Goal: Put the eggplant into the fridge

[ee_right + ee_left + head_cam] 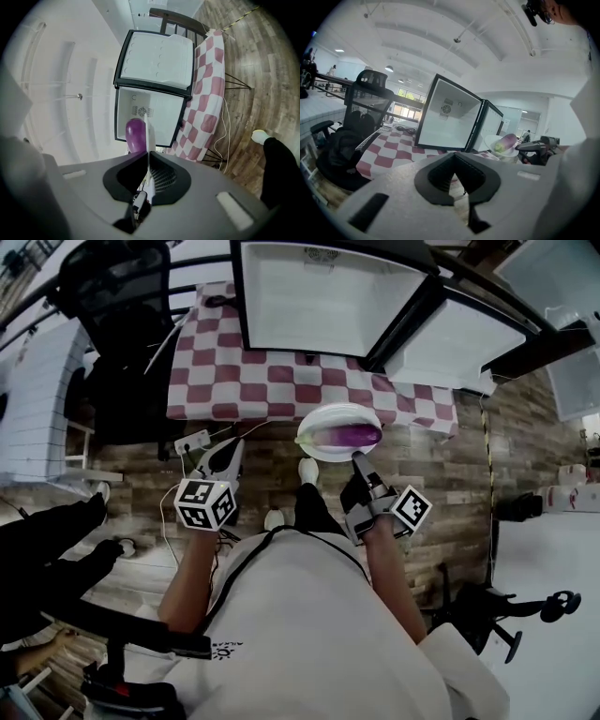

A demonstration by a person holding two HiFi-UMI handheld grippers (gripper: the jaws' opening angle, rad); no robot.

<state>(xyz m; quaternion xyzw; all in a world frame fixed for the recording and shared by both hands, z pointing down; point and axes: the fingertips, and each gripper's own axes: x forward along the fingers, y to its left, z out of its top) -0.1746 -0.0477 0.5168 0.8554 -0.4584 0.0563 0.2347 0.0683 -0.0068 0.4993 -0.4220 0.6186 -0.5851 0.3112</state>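
A purple eggplant [349, 434] with a green end lies on a white plate [314, 448], held out in front of me above the wooden floor. My right gripper [358, 457] is shut on the plate's near rim. In the right gripper view the plate [149, 136] shows edge-on between the jaws, with the eggplant [135, 133] beside it. The small fridge [328, 296] stands open on the checkered table [244, 376], its inside white and bare and its door [459, 334] swung right. My left gripper [232, 448] is shut and holds nothing, left of the plate. The left gripper view shows the fridge [447, 117] and the eggplant [506, 140].
A black office chair [122, 296] stands left of the table. A power strip [192, 442] and cables lie on the floor by the table's legs. Another person's legs [47, 540] reach in from the left. A chair base [511, 610] sits at the right.
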